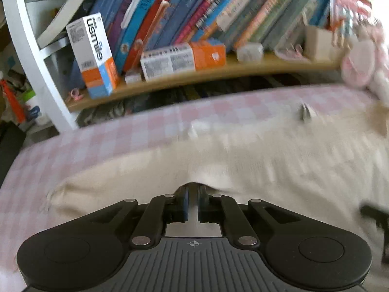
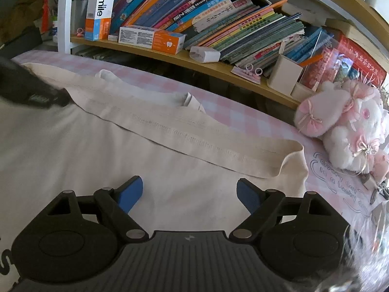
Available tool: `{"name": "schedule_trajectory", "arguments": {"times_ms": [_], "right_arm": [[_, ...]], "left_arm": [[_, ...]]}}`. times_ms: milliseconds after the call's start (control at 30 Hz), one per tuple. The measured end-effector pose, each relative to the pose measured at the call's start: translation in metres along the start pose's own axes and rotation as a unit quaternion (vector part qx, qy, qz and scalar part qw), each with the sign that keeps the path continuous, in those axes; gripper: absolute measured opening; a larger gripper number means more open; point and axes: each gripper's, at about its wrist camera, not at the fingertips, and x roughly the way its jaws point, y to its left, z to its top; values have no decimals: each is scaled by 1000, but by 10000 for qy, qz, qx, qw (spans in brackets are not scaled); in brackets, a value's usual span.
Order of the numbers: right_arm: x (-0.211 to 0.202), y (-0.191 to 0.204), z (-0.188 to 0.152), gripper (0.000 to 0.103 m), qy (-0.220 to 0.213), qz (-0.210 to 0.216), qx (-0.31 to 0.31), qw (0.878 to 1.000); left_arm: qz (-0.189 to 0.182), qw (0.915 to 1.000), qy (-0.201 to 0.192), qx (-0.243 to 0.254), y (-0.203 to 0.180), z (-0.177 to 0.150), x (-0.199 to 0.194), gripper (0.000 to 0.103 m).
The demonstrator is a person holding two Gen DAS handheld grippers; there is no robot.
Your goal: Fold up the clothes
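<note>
The cream garment [image 2: 150,160] lay flat on the pink checked sheet [image 2: 243,112], its hemmed edge running toward the bookshelf [image 2: 218,65]. The left gripper [image 1: 193,203] was pinched on a fold of it; the right gripper [image 2: 189,192] hovered spread above bare cloth, near the plush toys [image 2: 347,124].

Soft daylight, fisheye-bent edges; left wrist view motion-blurred, right wrist view sharp.
</note>
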Motion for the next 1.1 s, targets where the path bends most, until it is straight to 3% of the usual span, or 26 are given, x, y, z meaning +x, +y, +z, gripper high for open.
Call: {"name": "schedule_trajectory", "arguments": {"times_ms": [167, 267, 400, 567, 733, 767, 867, 967, 1100], "right_arm": [[1, -2, 2, 85, 42, 63, -27, 10000], [1, -1, 4, 85, 35, 59, -248, 9997], [2, -7, 7, 85, -119, -203, -520, 9984], [28, -42, 15, 84, -11, -701, -457, 9965], [73, -88, 39, 81, 251, -1281, -315, 9909], [81, -99, 44, 77, 276, -1434, -184, 9891], [73, -133, 56, 76, 125, -1679, 555, 9842], [39, -146, 45, 76, 91, -1228, 929, 9880], [-14, -144, -3, 76, 398, -336, 1257, 9907]], "left_arm": [[414, 9973, -146, -586, 40, 53, 37, 7], [582, 9949, -301, -763, 65, 63, 34, 9], [120, 9959, -474, -767, 89, 35, 4, 10], [-199, 9953, -297, -898, 101, -20, -36, 10], [-36, 9944, -33, -1053, 106, -66, -69, 10], [-8, 9935, 25, -1137, 108, -73, -75, 11], [137, 9892, 50, -1461, 119, -91, -94, 11], [316, 9857, 51, -1655, 126, -108, -117, 11], [497, 9805, 181, -1894, 130, -133, -150, 11]]}}
